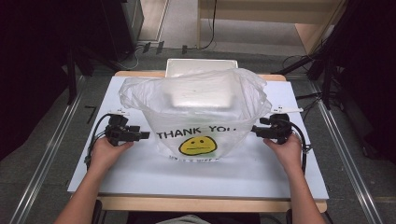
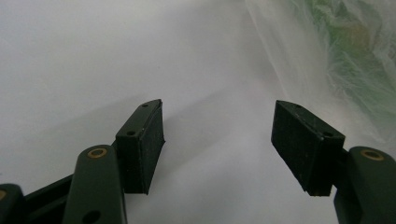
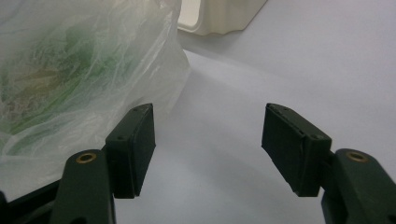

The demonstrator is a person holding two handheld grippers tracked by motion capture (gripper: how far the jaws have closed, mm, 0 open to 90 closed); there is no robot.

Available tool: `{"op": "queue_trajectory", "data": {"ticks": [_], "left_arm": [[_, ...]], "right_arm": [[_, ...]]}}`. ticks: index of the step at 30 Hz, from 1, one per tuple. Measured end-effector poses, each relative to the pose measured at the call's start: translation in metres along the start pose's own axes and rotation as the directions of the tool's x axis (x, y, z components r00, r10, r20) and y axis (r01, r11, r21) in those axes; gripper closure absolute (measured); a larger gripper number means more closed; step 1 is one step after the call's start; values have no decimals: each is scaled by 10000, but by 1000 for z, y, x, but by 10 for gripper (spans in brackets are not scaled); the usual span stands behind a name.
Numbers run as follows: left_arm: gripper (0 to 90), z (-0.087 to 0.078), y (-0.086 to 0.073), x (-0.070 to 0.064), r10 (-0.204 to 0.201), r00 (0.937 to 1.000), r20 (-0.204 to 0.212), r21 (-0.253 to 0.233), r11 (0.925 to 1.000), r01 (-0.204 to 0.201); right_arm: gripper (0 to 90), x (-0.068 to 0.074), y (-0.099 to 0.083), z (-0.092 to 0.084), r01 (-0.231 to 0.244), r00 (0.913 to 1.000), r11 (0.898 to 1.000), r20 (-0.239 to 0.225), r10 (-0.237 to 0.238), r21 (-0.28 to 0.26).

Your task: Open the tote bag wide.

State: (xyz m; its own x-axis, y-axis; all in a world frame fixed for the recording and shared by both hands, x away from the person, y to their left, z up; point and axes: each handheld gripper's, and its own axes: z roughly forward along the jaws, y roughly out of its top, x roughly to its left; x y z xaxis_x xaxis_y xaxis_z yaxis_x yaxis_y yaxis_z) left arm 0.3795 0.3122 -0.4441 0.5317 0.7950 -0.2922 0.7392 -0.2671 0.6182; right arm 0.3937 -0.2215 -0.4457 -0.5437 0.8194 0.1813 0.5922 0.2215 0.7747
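High view first: your translucent white plastic bag [image 1: 198, 112] printed with THANK YOU and a yellow face stands open-mouthed in the middle of the white counter [image 1: 196, 172], with a cream rectangular tray [image 1: 201, 66] behind it at the far edge. Your left gripper [image 1: 140, 135] sits just beside the bag's left side, and your right gripper [image 1: 258, 131] is right at its right side; whether either touches the plastic you cannot tell from here.

Left gripper view: your fingers [image 2: 142, 144] stand wide apart with bare counter between them; the bag lies beyond, to the upper right, with something green showing through it.

Right gripper view: your fingers [image 3: 133, 149] are also wide, gripping nothing. The bag bulges at the left, just beside the left finger, and the tray's corner sits at the top.
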Motion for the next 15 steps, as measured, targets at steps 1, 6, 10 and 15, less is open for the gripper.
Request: {"op": "queue_trajectory", "data": {"ticks": [1, 6, 10, 15], "left_arm": [[354, 0, 0, 0, 12, 10000, -17, 25, 10000, -12], [381, 3, 2, 1, 124, 9999, -101, 166, 9998, -122], [384, 3, 5, 3, -24, 9999, 112, 151, 9999, 22], [412, -6, 12, 0, 83, 9994, 344, 56, 9999, -85]], "right_arm": [[363, 0, 0, 0, 8, 10000, 10000, 2, -8, 11], [373, 0, 1, 1, 13, 10000, 10000, -46, -13, 69], [385, 0, 1, 3, 67, 10000, 9998, 16, -67, 183], [418, -1, 4, -2, 194, 9998, 9987, -25, -193, 478]]}}
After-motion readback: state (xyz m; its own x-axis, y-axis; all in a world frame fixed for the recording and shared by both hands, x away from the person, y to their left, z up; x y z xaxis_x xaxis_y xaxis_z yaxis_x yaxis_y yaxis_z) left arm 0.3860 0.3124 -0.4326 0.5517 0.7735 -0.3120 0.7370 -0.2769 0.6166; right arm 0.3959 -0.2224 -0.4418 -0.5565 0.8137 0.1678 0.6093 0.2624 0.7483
